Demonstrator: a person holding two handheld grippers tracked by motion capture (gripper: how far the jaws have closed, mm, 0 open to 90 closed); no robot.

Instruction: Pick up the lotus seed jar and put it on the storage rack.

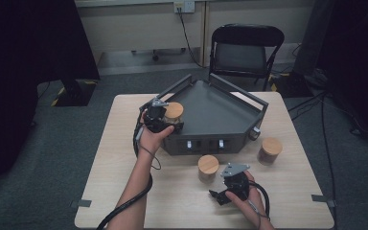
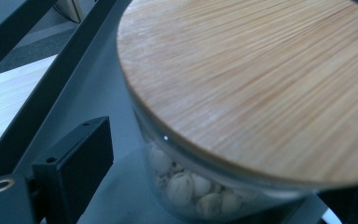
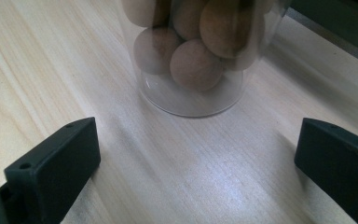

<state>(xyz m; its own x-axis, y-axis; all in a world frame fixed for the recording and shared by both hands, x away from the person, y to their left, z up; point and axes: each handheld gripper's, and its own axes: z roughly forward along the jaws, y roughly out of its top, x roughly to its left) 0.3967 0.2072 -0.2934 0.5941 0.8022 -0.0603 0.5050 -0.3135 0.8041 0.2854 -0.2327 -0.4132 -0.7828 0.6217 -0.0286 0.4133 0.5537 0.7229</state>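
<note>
Left gripper (image 1: 165, 125) sits at the tray's (image 1: 220, 112) left front corner, jaws either side of a wood-lidded jar of pale lumps (image 2: 191, 186). The left gripper view puts the jar between the jaws; I can't tell whether they pinch the glass or just bracket it.

Risk: if the hold is loose, the smooth glass could slip or tip against the tray rail as it moves. Contact looks low on the wall, under the lid.

Right gripper (image 1: 225, 194) is near the table's (image 1: 124, 191) front edge, jaws spread wide and holding nothing. The jar of brown balls (image 3: 191, 51) stands just ahead of them, apart, centred on the gap, close to the tray's front wall.

Risk there: an off-line approach could knock it into the tray.

Third jar (image 1: 270, 151) stands off the tray's right front corner, untouched.
</note>
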